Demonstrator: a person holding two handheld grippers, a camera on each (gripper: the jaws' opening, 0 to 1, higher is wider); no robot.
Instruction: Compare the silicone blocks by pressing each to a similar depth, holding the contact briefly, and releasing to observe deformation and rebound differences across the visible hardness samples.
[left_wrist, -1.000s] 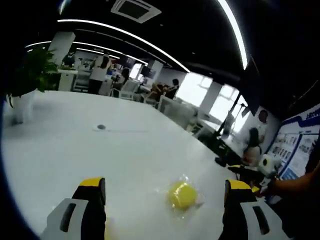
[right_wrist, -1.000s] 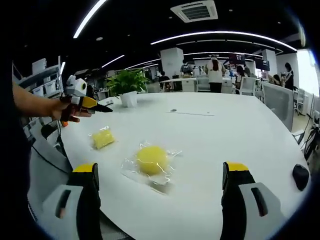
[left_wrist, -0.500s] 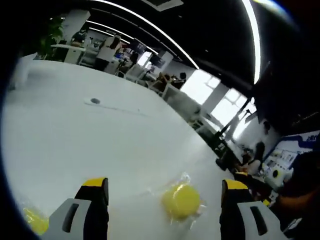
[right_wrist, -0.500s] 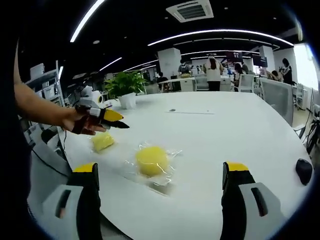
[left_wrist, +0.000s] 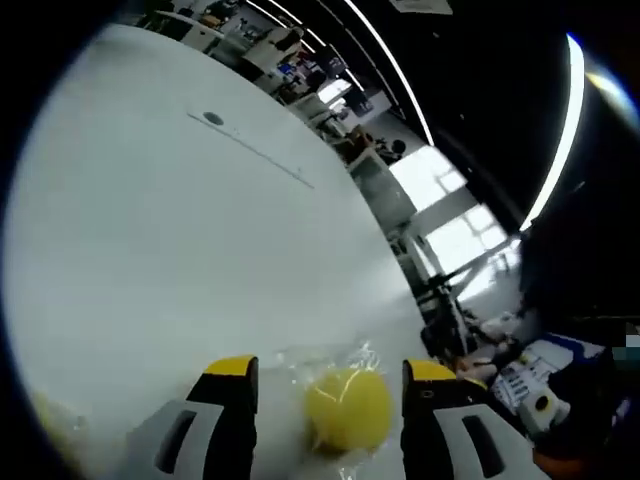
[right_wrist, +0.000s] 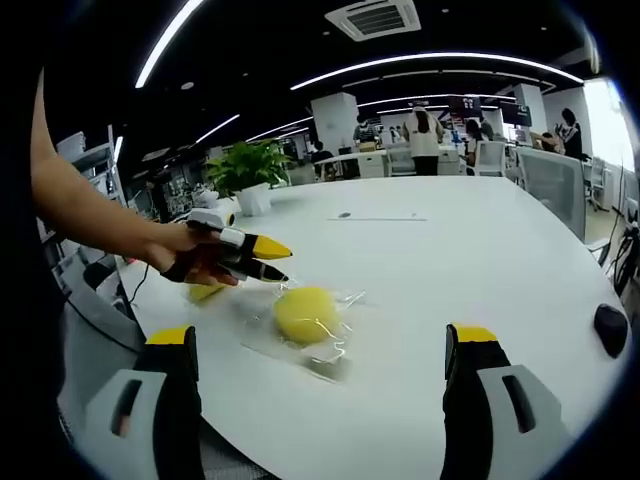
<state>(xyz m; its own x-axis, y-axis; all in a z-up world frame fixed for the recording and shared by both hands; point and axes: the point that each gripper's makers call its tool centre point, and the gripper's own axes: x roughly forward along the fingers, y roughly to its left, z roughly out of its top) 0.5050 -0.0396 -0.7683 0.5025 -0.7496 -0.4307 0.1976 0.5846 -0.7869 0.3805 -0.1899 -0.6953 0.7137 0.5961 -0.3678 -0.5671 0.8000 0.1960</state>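
A round yellow silicone block (left_wrist: 348, 408) in clear wrap lies on the white table (left_wrist: 180, 230), between the two jaws of my left gripper (left_wrist: 330, 368). Those jaws are open and stand a little off the block on either side. In the right gripper view the same block (right_wrist: 305, 313) sits mid-table, and a hand holds the left gripper (right_wrist: 278, 262) with its yellow tips just left of the block. A second yellow block (right_wrist: 205, 291) lies partly hidden behind that hand. My right gripper (right_wrist: 320, 335) hangs open in front of the round block, with nothing between its jaws.
A potted plant (right_wrist: 250, 170) stands at the far left of the table, and a small round grommet (right_wrist: 345, 214) sits in its top. A black object (right_wrist: 612, 330) lies by the right edge. People and desks fill the office behind. The table's near edge runs below my right jaws.
The left gripper has moved toward the round block and tilted down over it. Its jaws have narrowed and now flank the block. The right gripper has barely moved.
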